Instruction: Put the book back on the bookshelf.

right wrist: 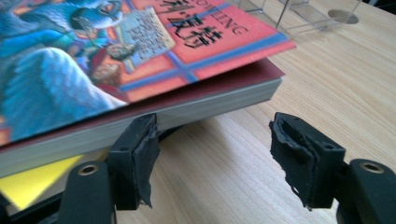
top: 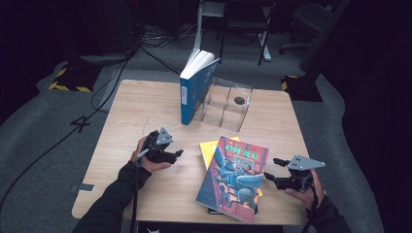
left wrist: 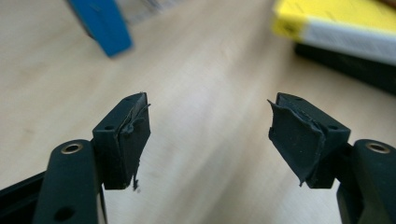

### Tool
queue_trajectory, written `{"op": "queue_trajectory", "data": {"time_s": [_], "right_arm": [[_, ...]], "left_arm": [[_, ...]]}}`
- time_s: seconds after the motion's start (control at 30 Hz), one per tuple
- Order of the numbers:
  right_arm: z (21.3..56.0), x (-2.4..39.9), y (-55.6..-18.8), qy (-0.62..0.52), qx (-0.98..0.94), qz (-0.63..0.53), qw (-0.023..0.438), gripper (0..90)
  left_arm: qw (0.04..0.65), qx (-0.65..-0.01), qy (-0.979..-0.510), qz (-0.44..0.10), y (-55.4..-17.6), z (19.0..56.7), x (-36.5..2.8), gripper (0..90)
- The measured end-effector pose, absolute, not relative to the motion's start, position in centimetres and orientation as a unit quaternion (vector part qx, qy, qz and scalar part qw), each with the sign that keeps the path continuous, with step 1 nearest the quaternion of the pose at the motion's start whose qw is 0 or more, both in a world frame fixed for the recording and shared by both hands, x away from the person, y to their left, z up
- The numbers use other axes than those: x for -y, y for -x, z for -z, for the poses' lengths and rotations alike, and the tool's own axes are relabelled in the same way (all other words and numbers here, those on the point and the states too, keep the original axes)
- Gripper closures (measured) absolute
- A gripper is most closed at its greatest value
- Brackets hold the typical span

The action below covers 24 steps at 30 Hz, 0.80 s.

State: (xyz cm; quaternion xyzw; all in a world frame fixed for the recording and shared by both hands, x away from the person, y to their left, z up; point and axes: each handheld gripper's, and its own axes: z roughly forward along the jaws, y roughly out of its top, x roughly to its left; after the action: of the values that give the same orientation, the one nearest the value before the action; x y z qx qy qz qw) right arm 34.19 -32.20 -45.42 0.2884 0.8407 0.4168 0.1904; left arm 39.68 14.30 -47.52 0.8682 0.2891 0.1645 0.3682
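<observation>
table point(top: 145, 111): wooden | blue book point(top: 194, 90) upright | clear organiser point(top: 226, 104) | book stack point(top: 233, 177), probably three

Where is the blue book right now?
In the high view, the blue book stands upright at the table's far middle, leaning against the left side of the clear acrylic rack.

Books standing: one blue book point(top: 194, 90) is seen upright against the clear acrylic rack point(top: 226, 104).
Books lying: three are counted in a stack in front of the rack: red-covered book point(top: 235, 177), yellow book point(top: 208, 149), dark book point(left wrist: 355, 70) underneath.
Racks: one.
Grippers: two, left gripper point(top: 167, 153), right gripper point(top: 282, 174).
Tables: one wooden table point(top: 126, 126).
</observation>
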Motion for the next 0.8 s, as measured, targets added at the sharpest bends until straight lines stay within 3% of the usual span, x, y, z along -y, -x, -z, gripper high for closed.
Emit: {"op": "queue_trajectory", "data": {"time_s": [0.43,0.8], "right_arm": [[43.8,32.1,-32.1,-0.298,-0.834,-0.434,0.165,30.1],[43.2,29.9,-30.5,-0.287,-0.850,-0.424,0.129,28.4]], "left_arm": [[0.362,-0.259,-0.888,-0.113,-34.9,49.6,-13.9,26.1],[0.366,-0.253,-0.890,-0.097,-33.1,50.4,-13.4,22.8]]}}
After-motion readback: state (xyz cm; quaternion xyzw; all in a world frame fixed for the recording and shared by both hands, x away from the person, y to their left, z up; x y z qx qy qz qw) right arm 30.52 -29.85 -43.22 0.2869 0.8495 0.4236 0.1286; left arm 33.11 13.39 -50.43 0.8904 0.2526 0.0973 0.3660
